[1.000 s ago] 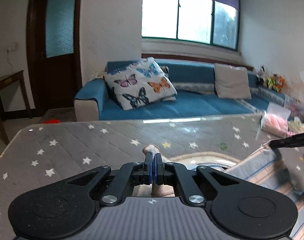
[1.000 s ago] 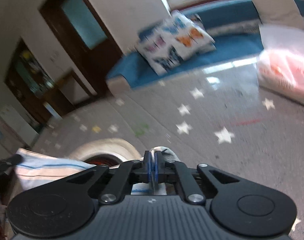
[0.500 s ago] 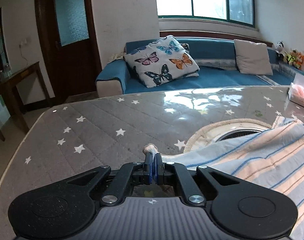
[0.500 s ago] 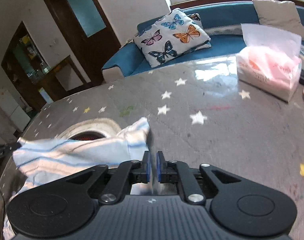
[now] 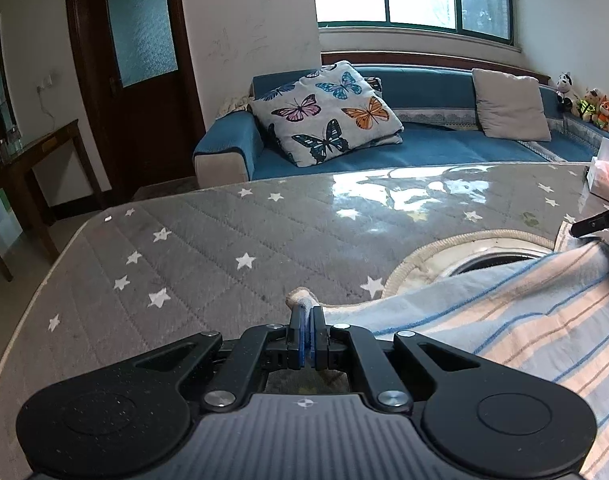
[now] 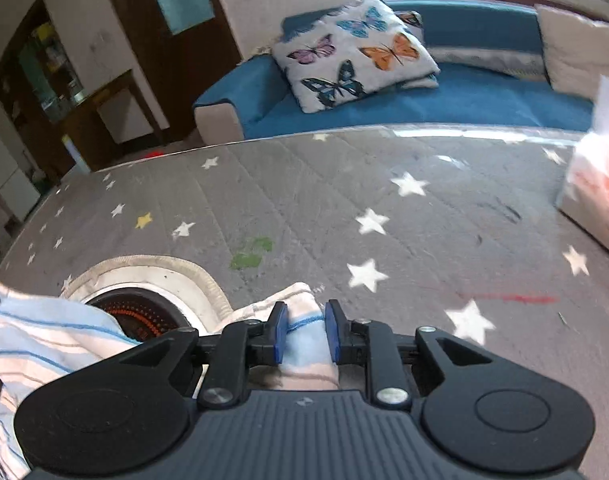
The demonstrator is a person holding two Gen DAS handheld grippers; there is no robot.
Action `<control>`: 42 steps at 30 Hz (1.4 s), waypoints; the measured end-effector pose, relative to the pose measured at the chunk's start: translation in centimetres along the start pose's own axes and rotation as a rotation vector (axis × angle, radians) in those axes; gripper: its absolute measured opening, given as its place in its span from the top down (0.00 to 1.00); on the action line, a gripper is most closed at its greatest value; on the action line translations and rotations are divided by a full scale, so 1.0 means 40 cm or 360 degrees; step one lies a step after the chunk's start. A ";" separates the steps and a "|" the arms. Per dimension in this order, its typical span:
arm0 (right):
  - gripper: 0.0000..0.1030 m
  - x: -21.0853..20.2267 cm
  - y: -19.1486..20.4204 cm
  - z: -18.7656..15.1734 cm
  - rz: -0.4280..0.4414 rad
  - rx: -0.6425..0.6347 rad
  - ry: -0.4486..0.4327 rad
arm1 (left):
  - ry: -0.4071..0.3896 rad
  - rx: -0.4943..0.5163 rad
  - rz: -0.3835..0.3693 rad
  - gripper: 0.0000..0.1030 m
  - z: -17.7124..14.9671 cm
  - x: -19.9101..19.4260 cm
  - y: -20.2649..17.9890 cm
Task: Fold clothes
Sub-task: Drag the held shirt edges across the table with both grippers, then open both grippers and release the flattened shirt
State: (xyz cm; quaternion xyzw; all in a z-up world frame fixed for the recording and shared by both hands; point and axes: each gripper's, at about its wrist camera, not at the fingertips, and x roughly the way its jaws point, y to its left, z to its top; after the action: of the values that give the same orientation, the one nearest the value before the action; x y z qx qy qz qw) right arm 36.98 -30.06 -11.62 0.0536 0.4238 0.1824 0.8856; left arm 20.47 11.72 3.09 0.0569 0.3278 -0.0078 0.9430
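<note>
My left gripper [image 5: 307,322] is clamped tight on a corner of the striped cloth [image 5: 504,320], which lies over the round hole [image 6: 144,308] in the star-patterned table [image 6: 424,220]. My right gripper [image 6: 304,328] has its fingers apart, straddling another cloth corner beside that hole.

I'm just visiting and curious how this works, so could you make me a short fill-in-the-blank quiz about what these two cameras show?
1. The left gripper is ___ on a corner of the striped cloth.
2. The right gripper has its jaws ___.
3. The pillow on the sofa is printed with ___.

Missing words: shut; open; butterflies
</note>
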 end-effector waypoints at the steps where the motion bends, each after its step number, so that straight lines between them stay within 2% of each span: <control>1: 0.97 -0.001 0.006 0.001 0.0001 -0.0003 -0.0001 | -0.0004 -0.0002 0.0002 0.97 0.006 0.003 0.001; 4: 0.98 -0.022 0.034 0.012 -0.0112 -0.0085 -0.0096 | -0.0038 -0.0023 0.0018 0.97 0.031 0.015 0.008; 8: 0.98 -0.057 0.009 0.047 -0.0109 0.0052 -0.0278 | -0.0085 -0.0097 0.0041 0.97 0.063 0.039 0.028; 10: 0.98 -0.056 -0.004 0.061 -0.0143 0.0102 -0.0311 | -0.0085 -0.0109 0.0050 0.97 0.073 0.061 0.030; 13: 0.97 -0.018 -0.017 0.064 -0.0192 0.0115 -0.0256 | -0.0052 -0.0043 0.0148 0.97 0.069 0.117 0.018; 17: 0.93 0.010 -0.032 0.050 -0.0238 0.0155 -0.0184 | 0.0092 -0.0063 0.0192 0.94 0.050 0.183 0.036; 20: 0.91 -0.003 -0.034 0.034 -0.0236 0.0129 -0.0143 | 0.0135 -0.0096 0.0228 0.90 0.034 0.185 0.054; 21: 0.89 -0.011 -0.029 0.026 -0.0228 0.0113 -0.0130 | 0.0138 -0.0105 0.0222 0.85 0.029 0.176 0.057; 22: 0.87 -0.020 -0.024 0.023 -0.0220 0.0098 -0.0125 | 0.0139 -0.0104 0.0225 0.71 0.025 0.163 0.057; 24: 0.78 -0.039 -0.009 0.008 -0.0198 0.0069 -0.0096 | 0.0126 -0.0093 0.0240 0.51 0.013 0.132 0.049; 25: 0.72 -0.049 0.000 -0.001 -0.0184 0.0055 -0.0081 | 0.0111 -0.0079 0.0234 0.51 0.008 0.114 0.042; 26: 0.69 -0.060 0.010 -0.011 -0.0168 0.0038 -0.0067 | 0.0109 -0.0066 0.0219 0.51 0.001 0.093 0.031; 28: 0.69 -0.085 0.036 -0.038 -0.0135 -0.0012 -0.0034 | 0.0114 -0.0040 0.0183 0.43 -0.011 0.062 0.009; 31: 0.61 -0.120 0.078 -0.082 -0.0093 -0.0072 0.0011 | 0.0108 0.0015 0.0144 0.41 -0.036 0.014 -0.029; 35: 0.56 -0.167 0.128 -0.155 -0.0046 -0.0135 0.0060 | 0.0105 0.0090 0.0120 0.38 -0.076 -0.037 -0.073; 42: 0.55 -0.265 0.199 -0.293 -0.0060 -0.0283 0.0066 | 0.0142 0.0147 0.0136 0.36 -0.150 -0.089 -0.105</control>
State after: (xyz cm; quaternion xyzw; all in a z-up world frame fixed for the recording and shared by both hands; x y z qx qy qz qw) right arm 19.65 -27.28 -9.31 -0.0370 0.4252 0.2037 0.8811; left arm 13.75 8.15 0.20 0.1146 0.3662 0.0200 0.9233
